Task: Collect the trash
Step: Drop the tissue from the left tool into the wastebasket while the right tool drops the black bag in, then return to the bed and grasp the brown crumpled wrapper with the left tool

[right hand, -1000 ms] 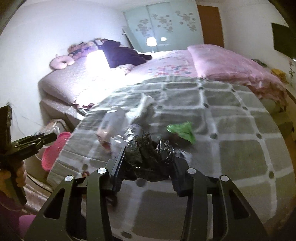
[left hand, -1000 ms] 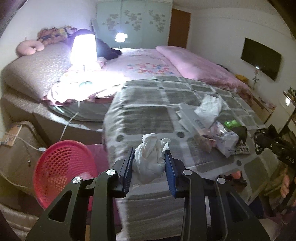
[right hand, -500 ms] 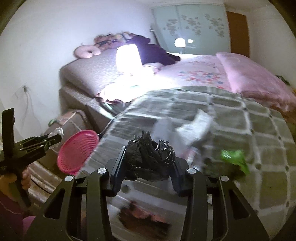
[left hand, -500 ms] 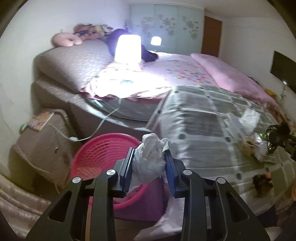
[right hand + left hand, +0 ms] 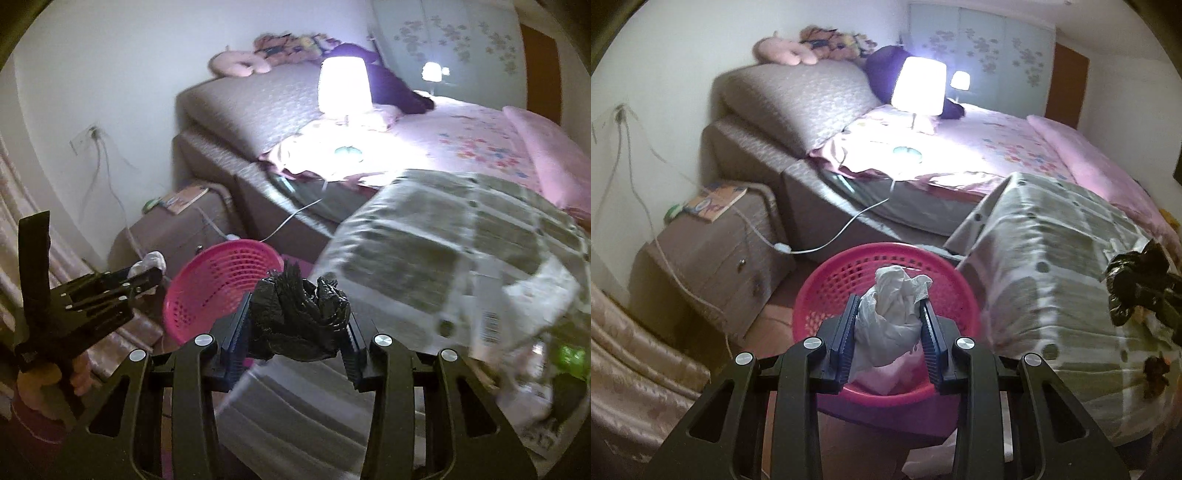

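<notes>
Left gripper (image 5: pixel 888 332): we hold it over the pink basket (image 5: pixel 827 280) beside the bed's near edge, jaws part-closed and pinching a white wad (image 5: pixel 892 314), its long axis upright and its crumpled top pointing up and away from us. Right gripper (image 5: pixel 295 325): we grip a black bag (image 5: pixel 299 314) the same way, bunched with no clear axis, short of the basket above the blanket's (image 5: pixel 424 236) left edge. We judge neither piece dropped yet; paper and a green scrap (image 5: pixel 572 362) remain at the blanket's right edge.
</notes>
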### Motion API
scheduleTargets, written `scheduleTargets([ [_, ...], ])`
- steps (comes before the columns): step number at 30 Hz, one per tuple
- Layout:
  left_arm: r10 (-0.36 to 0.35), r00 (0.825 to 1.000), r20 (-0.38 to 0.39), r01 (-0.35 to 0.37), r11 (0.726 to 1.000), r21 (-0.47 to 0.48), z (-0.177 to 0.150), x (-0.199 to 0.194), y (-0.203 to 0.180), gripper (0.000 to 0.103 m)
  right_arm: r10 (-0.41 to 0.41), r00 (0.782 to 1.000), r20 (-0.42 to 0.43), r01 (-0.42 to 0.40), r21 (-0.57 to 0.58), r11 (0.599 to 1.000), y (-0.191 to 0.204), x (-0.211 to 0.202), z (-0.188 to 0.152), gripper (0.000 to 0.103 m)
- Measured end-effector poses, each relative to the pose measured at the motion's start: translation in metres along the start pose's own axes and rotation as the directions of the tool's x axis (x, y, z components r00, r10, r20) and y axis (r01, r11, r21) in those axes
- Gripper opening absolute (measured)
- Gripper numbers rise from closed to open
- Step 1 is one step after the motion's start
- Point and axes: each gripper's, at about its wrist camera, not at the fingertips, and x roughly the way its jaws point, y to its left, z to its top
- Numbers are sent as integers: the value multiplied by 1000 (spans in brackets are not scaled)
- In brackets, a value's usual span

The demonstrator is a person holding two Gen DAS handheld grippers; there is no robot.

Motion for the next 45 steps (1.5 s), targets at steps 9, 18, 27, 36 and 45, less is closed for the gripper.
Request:
scheduleTargets([
  [9, 24, 998, -59, -26, 999, -37, -5, 31, 16, 31, 52, 996, -77, -53, -11, 999, 26, 48, 15, 42],
  [18, 39, 991, -126, -44, 998, -41, -11, 63, 25, 31, 78, 985, -153, -82, -15, 997, 42, 93, 26, 42],
  [27, 31, 987, -156, -39, 998, -49, -16, 76, 29, 47, 105, 974, -202, -101, 30, 994, 47, 125, 24, 53],
  [36, 51, 989, -136, -61, 996, -71, -18, 73, 33, 76, 115, 978, -175, -104, 72, 992, 44, 122, 29, 66],
  [45, 71, 992, -108, -78, 995, -69, -19, 64, 33, 78, 83, 990, -113, -77, 54, 996, 40, 93, 28, 69],
])
